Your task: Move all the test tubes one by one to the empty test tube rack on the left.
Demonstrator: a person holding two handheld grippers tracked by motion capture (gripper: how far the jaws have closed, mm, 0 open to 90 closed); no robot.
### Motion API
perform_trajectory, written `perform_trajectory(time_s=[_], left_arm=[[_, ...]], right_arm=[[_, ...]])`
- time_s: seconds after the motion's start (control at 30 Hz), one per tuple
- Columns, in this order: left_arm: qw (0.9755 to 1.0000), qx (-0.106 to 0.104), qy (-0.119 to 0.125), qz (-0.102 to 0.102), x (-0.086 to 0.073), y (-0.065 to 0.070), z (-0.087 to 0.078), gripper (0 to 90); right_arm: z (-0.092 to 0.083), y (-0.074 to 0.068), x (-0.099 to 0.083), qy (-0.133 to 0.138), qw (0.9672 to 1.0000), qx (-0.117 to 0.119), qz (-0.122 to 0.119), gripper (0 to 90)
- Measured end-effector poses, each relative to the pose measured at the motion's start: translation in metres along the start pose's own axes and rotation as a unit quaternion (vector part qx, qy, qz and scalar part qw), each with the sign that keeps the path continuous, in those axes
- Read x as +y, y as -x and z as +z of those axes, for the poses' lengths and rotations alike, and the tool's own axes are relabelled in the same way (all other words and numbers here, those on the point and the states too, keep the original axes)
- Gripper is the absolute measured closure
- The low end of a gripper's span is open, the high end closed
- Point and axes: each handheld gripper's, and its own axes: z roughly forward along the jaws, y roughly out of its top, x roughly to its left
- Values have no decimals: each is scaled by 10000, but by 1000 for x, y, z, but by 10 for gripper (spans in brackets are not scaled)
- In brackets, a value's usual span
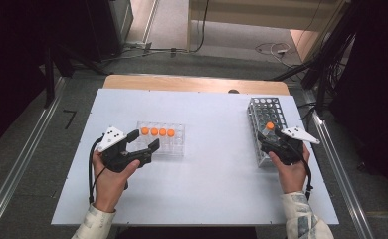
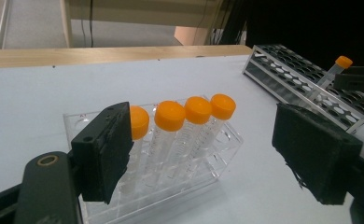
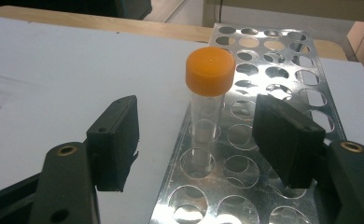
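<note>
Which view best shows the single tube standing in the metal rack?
The right gripper view: the tube stands close up between open jaws in the metal rack. The high view shows mainly its orange cap; the left gripper view shows it far off, leaning.

A laboratory-style recording space is indicated. A white table (image 1: 207, 199) is set on grey floor between metal rails (image 1: 13, 169), with loose cables (image 1: 271, 50) and dark equipment stands around it. Lab ware is laid out: a metal test-tube rack (image 1: 266, 112), a clear plastic rack (image 1: 174, 144) and orange-capped tubes (image 1: 158, 132).
</note>
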Motion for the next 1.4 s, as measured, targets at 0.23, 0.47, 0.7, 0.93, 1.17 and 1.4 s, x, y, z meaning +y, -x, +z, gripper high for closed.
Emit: perform_trajectory(time_s=[0.23,0.47,0.7,0.93,1.17,1.4], left_arm=[[10000,-18,2,-23,-1,0,1,200],[10000,-27,-12,-16,-1,1,1,201],[10000,-29,-32,-20,-2,1,2,201],[10000,-31,-44,-13,-2,1,3,201],[10000,-42,-61,-9,-2,2,3,203],[10000,-37,-54,-10,-2,2,3,203]], right_arm=[[8,1,0,-29,10000,-60,27,403],[14,0,2,-107,9998,-187,-31,520],[15,3,3,-94,9998,-186,0,588],[17,2,3,-107,9998,-134,-46,661],[17,3,3,-97,9999,-120,-43,713],[13,3,7,3,9999,-109,-37,713]])
